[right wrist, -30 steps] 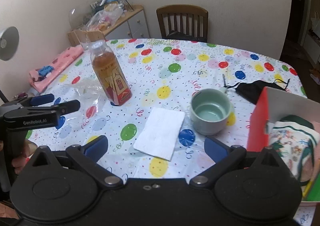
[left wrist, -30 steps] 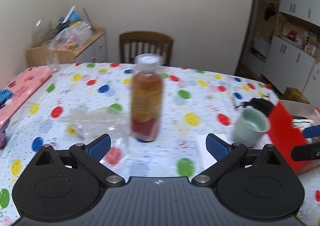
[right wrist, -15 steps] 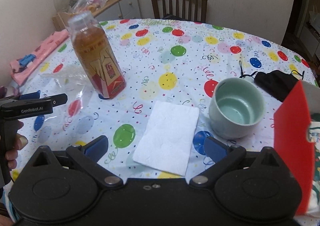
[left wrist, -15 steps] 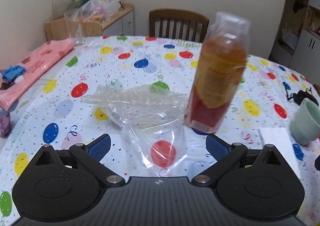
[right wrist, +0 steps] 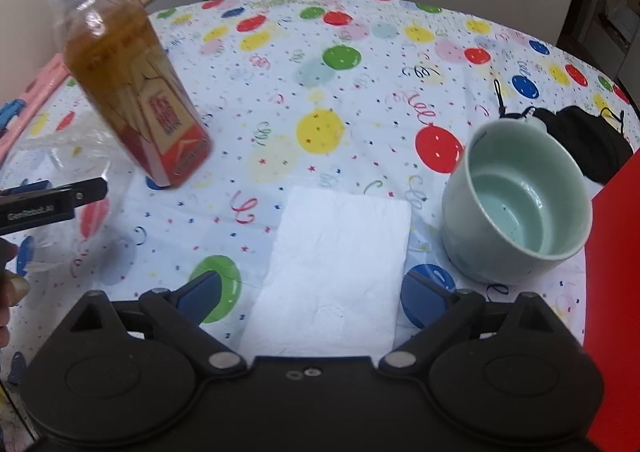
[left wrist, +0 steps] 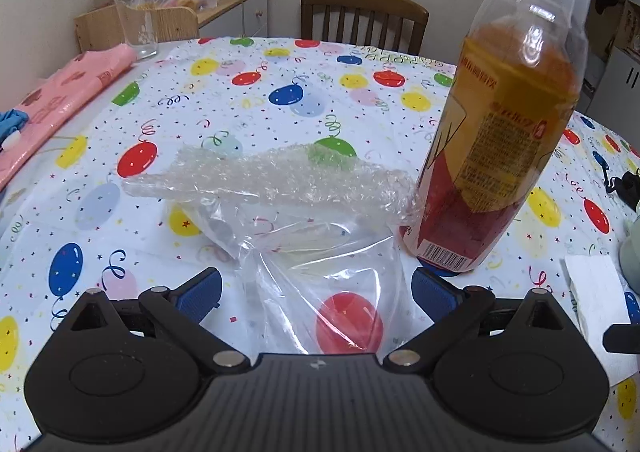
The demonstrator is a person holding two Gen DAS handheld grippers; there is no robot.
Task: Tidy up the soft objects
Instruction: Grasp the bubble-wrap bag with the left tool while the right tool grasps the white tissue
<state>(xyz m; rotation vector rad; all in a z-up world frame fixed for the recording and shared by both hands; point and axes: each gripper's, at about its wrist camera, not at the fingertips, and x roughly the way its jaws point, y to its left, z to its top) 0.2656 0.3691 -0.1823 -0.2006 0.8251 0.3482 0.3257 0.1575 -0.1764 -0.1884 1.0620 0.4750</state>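
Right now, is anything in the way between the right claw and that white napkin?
Nothing visible. The napkin lies flat between the closing jaws of the right claw; the cup and bottle stand off to either side.

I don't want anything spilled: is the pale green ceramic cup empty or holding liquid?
Empty. The right wrist view looks straight into the pale green ceramic cup: its glazed bottom shows bare, with no liquid surface.

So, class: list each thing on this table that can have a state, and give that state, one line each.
Bottle: upright, capped, mostly full.
Cup: upright, empty.
Tissue: lying flat.
Plastic bag: flat, empty.
Bubble wrap: crumpled.
Left gripper: open.
Right gripper: open, jaws closing.
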